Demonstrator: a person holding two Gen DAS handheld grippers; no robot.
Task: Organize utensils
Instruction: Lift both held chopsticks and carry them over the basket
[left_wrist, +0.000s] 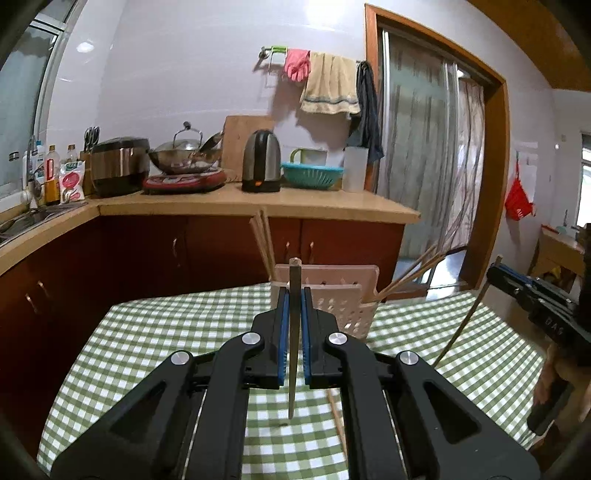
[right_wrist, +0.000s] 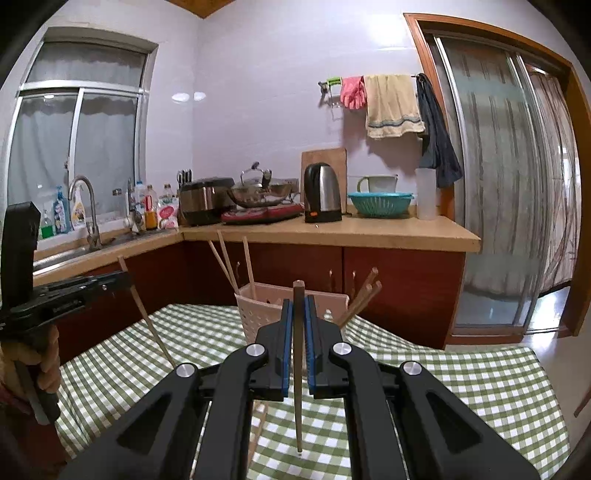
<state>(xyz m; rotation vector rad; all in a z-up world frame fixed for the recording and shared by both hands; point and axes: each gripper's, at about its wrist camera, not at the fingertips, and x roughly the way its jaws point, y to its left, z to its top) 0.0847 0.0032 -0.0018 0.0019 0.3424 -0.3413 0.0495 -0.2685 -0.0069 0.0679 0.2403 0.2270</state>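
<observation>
My left gripper (left_wrist: 294, 295) is shut on a wooden chopstick (left_wrist: 293, 343) held upright above the checked table; it also shows at the left of the right wrist view (right_wrist: 127, 282), its chopstick (right_wrist: 147, 317) slanting down. My right gripper (right_wrist: 299, 308) is shut on another upright chopstick (right_wrist: 298, 369); it shows at the right of the left wrist view (left_wrist: 495, 271), its chopstick (left_wrist: 465, 317) slanting down. A pink perforated utensil basket (left_wrist: 347, 302) (right_wrist: 255, 314) stands just beyond both grippers, with several chopsticks (left_wrist: 264, 243) (right_wrist: 229, 262) leaning in it.
The table has a green checked cloth (left_wrist: 166, 332) (right_wrist: 461, 376). A loose chopstick (left_wrist: 338, 417) lies on it under the left gripper. A kitchen counter (left_wrist: 258, 201) with kettle, wok and cooker runs behind. A glass door (right_wrist: 498, 184) is at the right.
</observation>
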